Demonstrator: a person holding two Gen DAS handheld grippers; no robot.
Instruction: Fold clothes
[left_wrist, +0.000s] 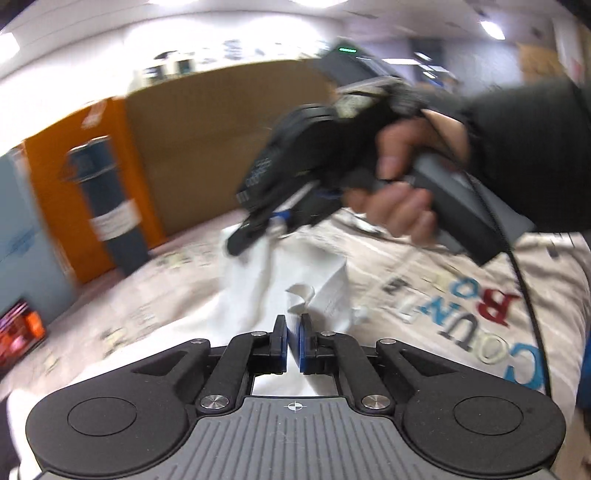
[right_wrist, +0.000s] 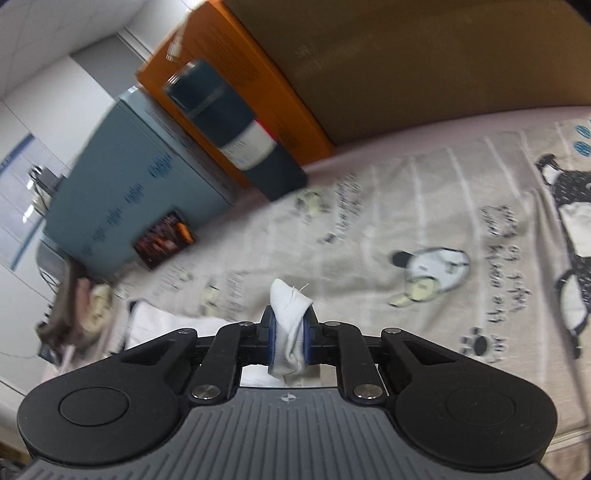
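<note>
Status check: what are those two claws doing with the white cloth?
Left gripper shut on white cloth. Right gripper shut on it too. Nothing in the way.

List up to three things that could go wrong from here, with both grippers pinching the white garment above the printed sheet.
1. The left gripper seems to pinch only a thin edge of the white garment; it may slip free.
2. The right gripper holds a bunched wad of cloth, so the fold may turn out uneven.
3. The dark bottle stands at the edge of the printed sheet; swinging cloth might knock it.
</note>
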